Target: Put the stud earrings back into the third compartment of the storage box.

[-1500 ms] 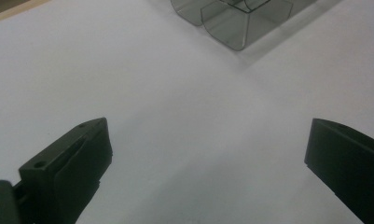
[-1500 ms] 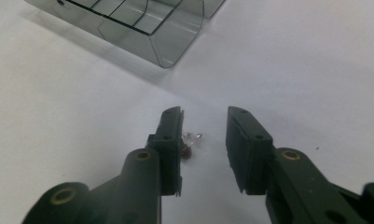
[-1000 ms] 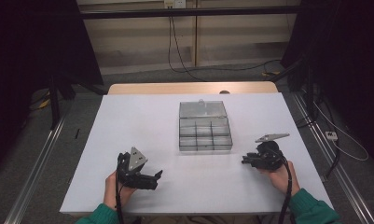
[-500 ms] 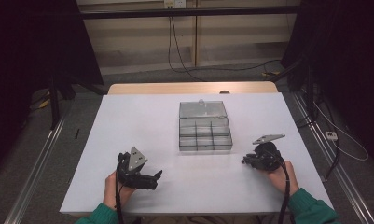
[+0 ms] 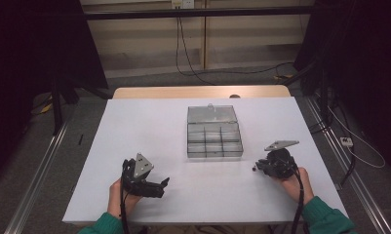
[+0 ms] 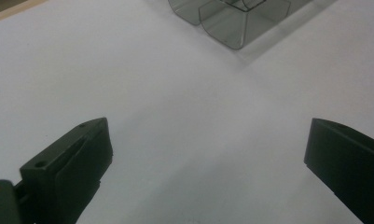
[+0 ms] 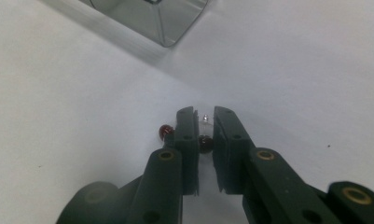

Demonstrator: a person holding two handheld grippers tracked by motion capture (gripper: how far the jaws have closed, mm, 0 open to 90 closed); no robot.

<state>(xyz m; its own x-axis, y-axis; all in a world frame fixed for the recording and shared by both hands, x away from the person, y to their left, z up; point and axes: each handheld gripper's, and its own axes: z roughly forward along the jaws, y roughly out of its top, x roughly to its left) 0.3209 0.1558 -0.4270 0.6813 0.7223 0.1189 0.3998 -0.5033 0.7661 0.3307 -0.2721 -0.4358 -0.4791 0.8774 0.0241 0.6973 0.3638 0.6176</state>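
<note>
Right gripper: fingers, having just been closing, are pinching a dark red bead on the desk.
Second bead: lying beside the fingers.
Clear box: sitting nearby.
Left gripper: fingers are gaping, empty.

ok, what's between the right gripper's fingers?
The right gripper has just closed on a dark red bead, with a clear bead beyond. Another red bead lies outside. The fingers cover anything lower.

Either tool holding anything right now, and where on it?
Right tool pinches a dark red bead across its sides; another bead lies outside. Left tool open, holds nothing.
</note>
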